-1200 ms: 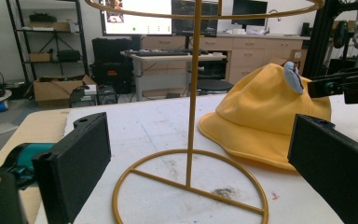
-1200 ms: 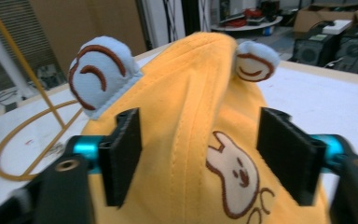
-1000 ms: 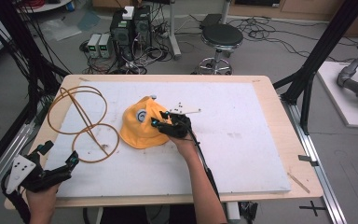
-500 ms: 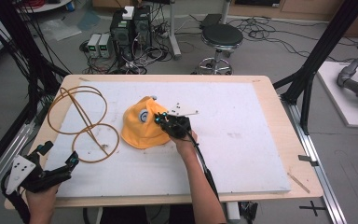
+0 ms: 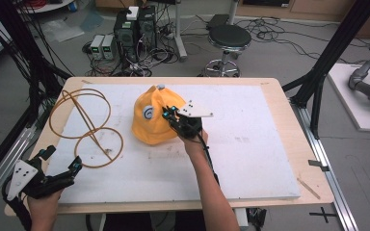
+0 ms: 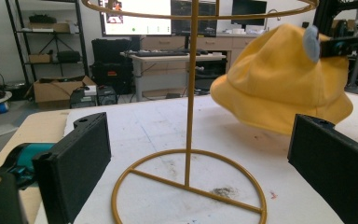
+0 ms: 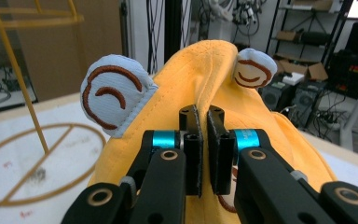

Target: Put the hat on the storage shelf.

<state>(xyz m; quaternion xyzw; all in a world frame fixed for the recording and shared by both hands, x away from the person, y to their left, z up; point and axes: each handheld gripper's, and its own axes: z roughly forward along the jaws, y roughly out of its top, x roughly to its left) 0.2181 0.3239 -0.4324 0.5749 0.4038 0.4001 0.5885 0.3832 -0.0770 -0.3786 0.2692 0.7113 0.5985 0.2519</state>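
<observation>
A yellow bucket hat (image 5: 150,121) with round white ear patches hangs lifted above the white board, its brim off the surface in the left gripper view (image 6: 279,88). My right gripper (image 5: 169,115) is shut on a fold of the hat's fabric (image 7: 200,88) between the two ears; its jaws have just closed and pinch the cloth (image 7: 203,149). A yellow wire stand (image 5: 84,126) with two rings rests to the left of the hat, its post and base ring close ahead in the left gripper view (image 6: 189,154). My left gripper (image 5: 60,162) stays open at the table's front left corner, nothing between its jaws (image 6: 200,172).
The white board (image 5: 250,144) covers the wooden table (image 5: 313,159). Black frame posts stand at both sides. A stool (image 5: 227,41) and electronics boxes with cables sit on the floor behind the table.
My right gripper closed on the hat and rose, lifting the hat off the board. The left gripper stayed put.
</observation>
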